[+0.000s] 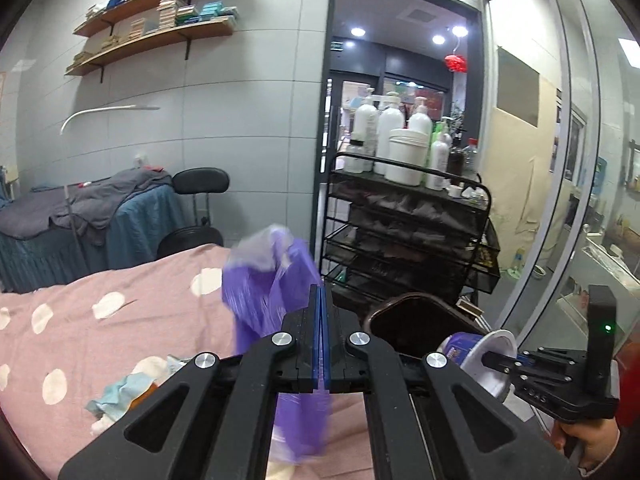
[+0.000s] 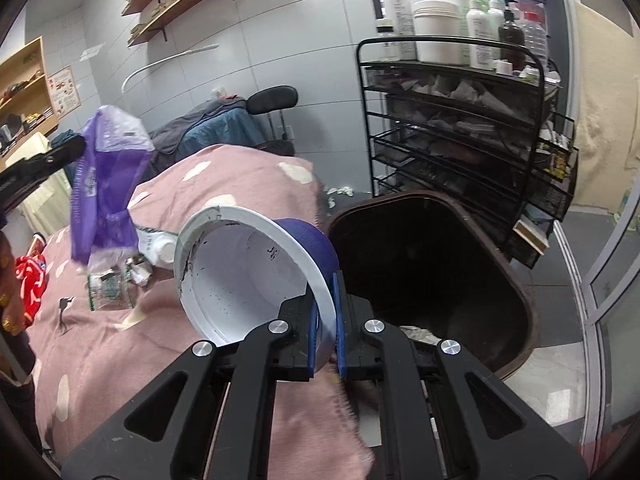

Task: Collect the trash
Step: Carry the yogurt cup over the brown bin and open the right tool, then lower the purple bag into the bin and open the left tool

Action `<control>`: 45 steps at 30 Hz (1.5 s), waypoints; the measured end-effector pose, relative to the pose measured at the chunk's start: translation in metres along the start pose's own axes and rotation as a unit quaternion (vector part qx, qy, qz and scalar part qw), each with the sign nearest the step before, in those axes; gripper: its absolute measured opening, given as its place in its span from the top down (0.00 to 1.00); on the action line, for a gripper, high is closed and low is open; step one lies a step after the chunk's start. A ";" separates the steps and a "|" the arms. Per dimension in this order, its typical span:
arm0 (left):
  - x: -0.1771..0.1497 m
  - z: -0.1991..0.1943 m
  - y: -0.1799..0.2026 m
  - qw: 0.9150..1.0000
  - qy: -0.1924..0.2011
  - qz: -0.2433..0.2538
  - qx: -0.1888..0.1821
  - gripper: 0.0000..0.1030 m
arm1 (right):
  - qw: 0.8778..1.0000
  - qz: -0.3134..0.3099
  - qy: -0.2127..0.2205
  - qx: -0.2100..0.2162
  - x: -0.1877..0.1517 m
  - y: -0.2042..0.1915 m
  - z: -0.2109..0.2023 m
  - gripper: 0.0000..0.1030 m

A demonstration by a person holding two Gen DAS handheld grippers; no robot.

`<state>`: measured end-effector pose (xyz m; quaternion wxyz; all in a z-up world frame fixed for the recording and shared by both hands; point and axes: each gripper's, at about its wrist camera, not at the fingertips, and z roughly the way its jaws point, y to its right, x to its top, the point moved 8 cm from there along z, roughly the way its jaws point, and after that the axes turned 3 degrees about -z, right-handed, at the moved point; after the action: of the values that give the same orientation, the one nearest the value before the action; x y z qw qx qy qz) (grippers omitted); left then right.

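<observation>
Over the bed (image 2: 240, 176): left gripper (image 1: 321, 300) clamped on purple bag (image 1: 272, 280), right gripper (image 2: 325, 292) pinching cup (image 2: 256, 264) rim beside bin (image 2: 432, 248). Neither dropped yet; wrappers (image 2: 116, 280) and tissue (image 1: 124, 392) remain on the blanket.

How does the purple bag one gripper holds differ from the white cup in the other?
The purple bag is soft, crumpled plastic hanging limp from the left gripper; the white cup is rigid and tipped on its side, pinched by its rim in the right gripper. The cup is nearer the brown bin. Both are lifted above the pink blanket.
</observation>
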<state>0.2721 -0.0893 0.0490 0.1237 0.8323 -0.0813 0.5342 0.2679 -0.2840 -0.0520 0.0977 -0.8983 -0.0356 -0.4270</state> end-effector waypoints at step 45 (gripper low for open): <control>-0.035 0.115 0.172 0.978 -0.123 0.052 -0.163 0.99 | 0.988 0.096 -0.040 -0.111 -0.055 0.100 0.013 0.26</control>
<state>0.3113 -0.2874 -0.0080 0.2189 0.8550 -0.2247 0.4129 0.2576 -0.3783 -0.1174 0.0370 -0.9190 0.0947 -0.3810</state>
